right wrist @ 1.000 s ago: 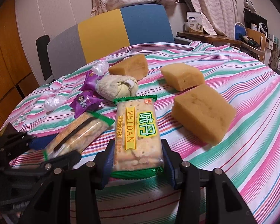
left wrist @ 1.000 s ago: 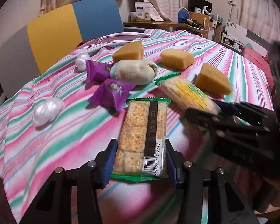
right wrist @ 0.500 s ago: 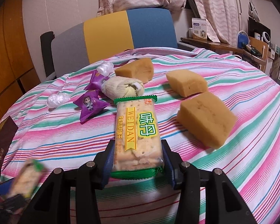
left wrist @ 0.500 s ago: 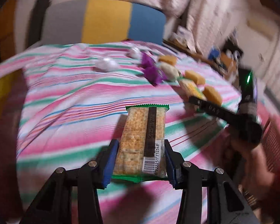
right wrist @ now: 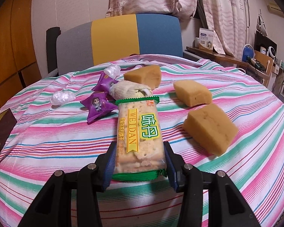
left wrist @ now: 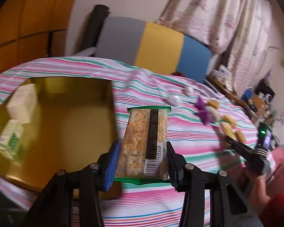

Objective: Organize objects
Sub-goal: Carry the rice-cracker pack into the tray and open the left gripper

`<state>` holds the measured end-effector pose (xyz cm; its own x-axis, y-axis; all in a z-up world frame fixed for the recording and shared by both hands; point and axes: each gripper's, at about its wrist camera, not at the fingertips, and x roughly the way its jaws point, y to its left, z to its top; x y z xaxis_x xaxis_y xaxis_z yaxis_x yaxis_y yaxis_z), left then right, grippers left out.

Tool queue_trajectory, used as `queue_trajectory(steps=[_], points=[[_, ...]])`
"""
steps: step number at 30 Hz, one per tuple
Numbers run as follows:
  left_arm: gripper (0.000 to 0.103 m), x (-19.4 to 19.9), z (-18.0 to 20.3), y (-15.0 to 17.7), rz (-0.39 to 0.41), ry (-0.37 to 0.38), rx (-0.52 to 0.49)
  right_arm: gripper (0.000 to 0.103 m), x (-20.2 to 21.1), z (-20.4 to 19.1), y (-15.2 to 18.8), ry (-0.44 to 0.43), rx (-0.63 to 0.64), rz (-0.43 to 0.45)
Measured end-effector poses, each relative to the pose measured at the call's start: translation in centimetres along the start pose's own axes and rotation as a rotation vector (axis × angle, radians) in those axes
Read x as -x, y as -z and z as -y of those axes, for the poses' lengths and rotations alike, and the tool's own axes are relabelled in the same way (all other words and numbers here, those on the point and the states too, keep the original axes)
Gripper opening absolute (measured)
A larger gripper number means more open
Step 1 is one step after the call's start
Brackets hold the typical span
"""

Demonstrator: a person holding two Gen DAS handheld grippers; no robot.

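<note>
My left gripper (left wrist: 143, 162) is shut on a cracker packet (left wrist: 144, 141), barcode side up, held above the striped cloth just right of a gold box (left wrist: 70, 128). Inside that box lie a pale block (left wrist: 22, 104) and a small green-and-white carton (left wrist: 9, 141). My right gripper (right wrist: 139, 160) is shut on a second cracker packet (right wrist: 139, 132) with a yellow and green label. Beyond it sit two purple candy packets (right wrist: 98, 104), two white wrapped sweets (right wrist: 62, 98), a cream roll (right wrist: 130, 90) and three yellow cake blocks (right wrist: 210, 130). The right gripper (left wrist: 242, 149) shows far right in the left wrist view.
A round table under a pink, green and white striped cloth (right wrist: 47, 141) carries everything. A grey, yellow and blue chair back (right wrist: 119, 39) stands behind it. A dark box corner (right wrist: 0, 138) shows at the left edge. Shelves with clutter (right wrist: 263, 56) line the right wall.
My left gripper swung left with its cracker packet, away from the snack pile, and the gold box came into view. The right gripper and its packet stayed nearly still.
</note>
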<state>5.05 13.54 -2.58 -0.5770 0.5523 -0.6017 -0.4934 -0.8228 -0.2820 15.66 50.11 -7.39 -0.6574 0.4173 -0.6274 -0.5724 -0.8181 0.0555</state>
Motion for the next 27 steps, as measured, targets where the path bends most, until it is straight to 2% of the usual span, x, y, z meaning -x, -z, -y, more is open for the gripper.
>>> queue_trajectory(steps=[6,9,12,16,18,21,25,27], points=[[0.047,0.2,-4.8,-0.9,-0.023,-0.108,0.079,0.047,0.2,-0.6,0.1,0.016,0.028,0.004],[0.047,0.0,-7.1,-1.3,-0.043,-0.182,0.078,0.047,0.5,-1.4,0.1,0.036,0.073,0.012],[0.047,-0.4,-9.0,-1.2,-0.076,-0.248,0.076,0.047,1.2,-2.5,0.0,0.006,0.103,0.021],[0.047,-0.8,-11.8,-0.7,-0.127,-0.281,0.105,0.047,3.2,-4.1,-0.2,-0.127,0.009,0.036],[0.047,-1.0,-12.4,-0.4,-0.152,-0.309,0.094,0.047,4.3,-5.6,-0.4,-0.173,0.012,0.049],[0.047,-1.3,-13.1,-0.2,-0.181,-0.338,0.084,0.047,6.7,-9.2,-0.7,-0.281,0.071,0.084],[0.047,-1.3,-13.9,-0.2,-0.186,-0.361,0.079,0.047,10.2,-15.0,-0.5,-0.456,0.18,0.112],[0.047,-1.1,-14.4,-0.2,-0.186,-0.384,0.081,0.047,11.4,-17.1,-0.4,-0.516,0.216,0.115]])
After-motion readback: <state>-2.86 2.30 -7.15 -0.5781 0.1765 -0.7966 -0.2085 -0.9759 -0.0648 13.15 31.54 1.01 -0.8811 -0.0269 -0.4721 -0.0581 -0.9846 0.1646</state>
